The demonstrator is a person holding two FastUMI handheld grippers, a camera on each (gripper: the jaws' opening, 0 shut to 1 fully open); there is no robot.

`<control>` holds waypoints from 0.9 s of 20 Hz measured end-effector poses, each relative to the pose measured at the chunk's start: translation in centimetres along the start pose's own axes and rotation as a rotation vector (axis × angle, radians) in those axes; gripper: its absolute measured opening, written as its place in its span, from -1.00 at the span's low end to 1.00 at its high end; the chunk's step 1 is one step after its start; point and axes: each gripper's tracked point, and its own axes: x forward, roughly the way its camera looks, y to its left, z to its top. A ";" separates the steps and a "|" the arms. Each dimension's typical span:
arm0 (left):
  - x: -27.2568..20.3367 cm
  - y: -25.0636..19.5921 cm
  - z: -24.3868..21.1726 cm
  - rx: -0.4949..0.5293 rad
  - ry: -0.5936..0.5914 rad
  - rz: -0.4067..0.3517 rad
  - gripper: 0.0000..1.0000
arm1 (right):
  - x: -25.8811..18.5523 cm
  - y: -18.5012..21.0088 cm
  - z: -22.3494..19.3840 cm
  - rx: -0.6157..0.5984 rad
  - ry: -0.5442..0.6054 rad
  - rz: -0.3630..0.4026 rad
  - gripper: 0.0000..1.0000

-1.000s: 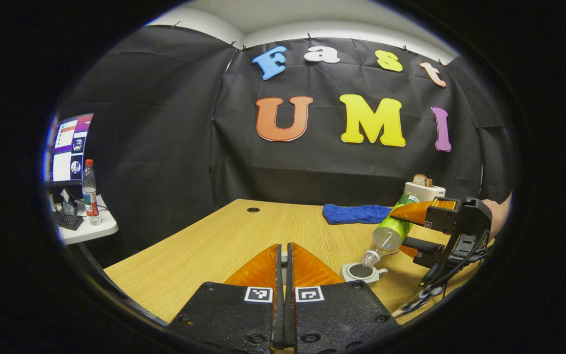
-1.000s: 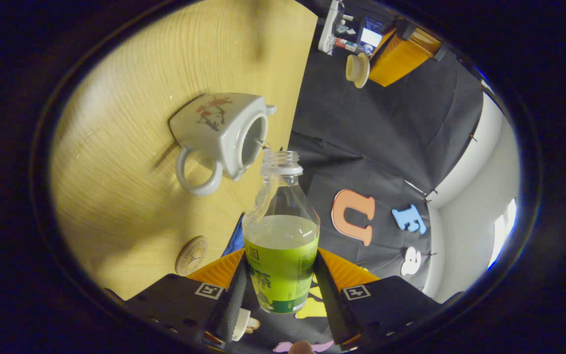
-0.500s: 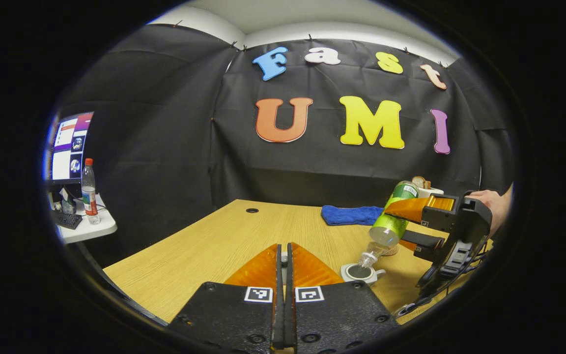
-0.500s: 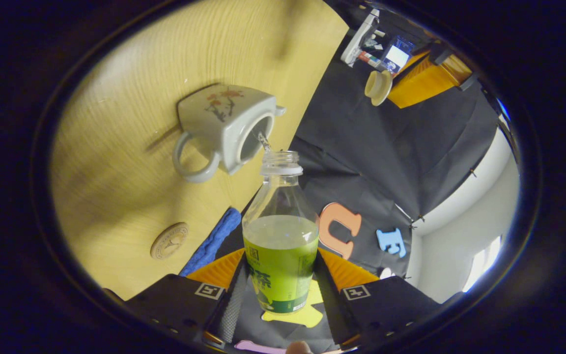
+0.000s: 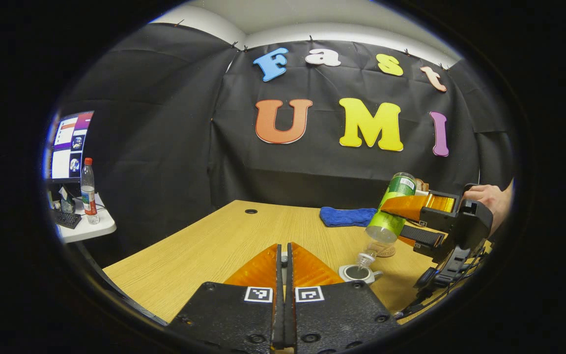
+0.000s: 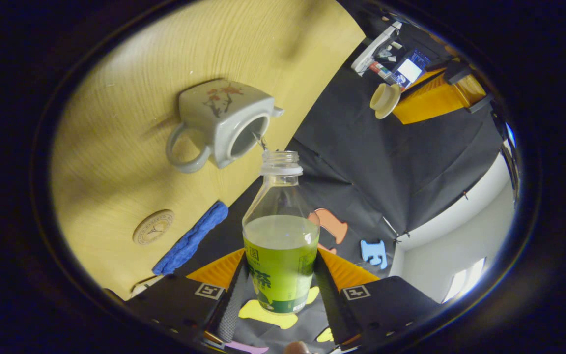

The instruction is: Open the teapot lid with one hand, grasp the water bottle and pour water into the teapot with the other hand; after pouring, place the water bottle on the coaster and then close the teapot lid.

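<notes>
Left gripper, at lower centre of the left gripper view, has jaws pressed together on the teapot lid, as the right gripper view shows. Teapot stands open on the table. Right gripper clamps the water bottle at its labelled body, neck tipped over the teapot. Thin plastic likely dents; mid-body hold suits. Coaster lies beside a blue cloth.
</notes>
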 end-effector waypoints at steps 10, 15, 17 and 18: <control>-0.1 -0.2 0.1 0.010 -0.004 -0.004 -0.94 | -0.1 0.0 -0.2 -0.001 0.000 0.006 0.45; -0.2 0.8 0.2 0.008 -0.008 0.012 -0.94 | 0.1 0.5 -0.2 0.130 0.008 0.041 0.44; -0.3 1.2 0.2 0.005 -0.008 0.024 -0.95 | 0.0 1.0 -0.1 0.217 0.016 0.063 0.46; -0.4 1.4 0.3 0.009 -0.011 0.028 -0.94 | -0.1 1.4 -0.1 0.260 0.025 0.077 0.46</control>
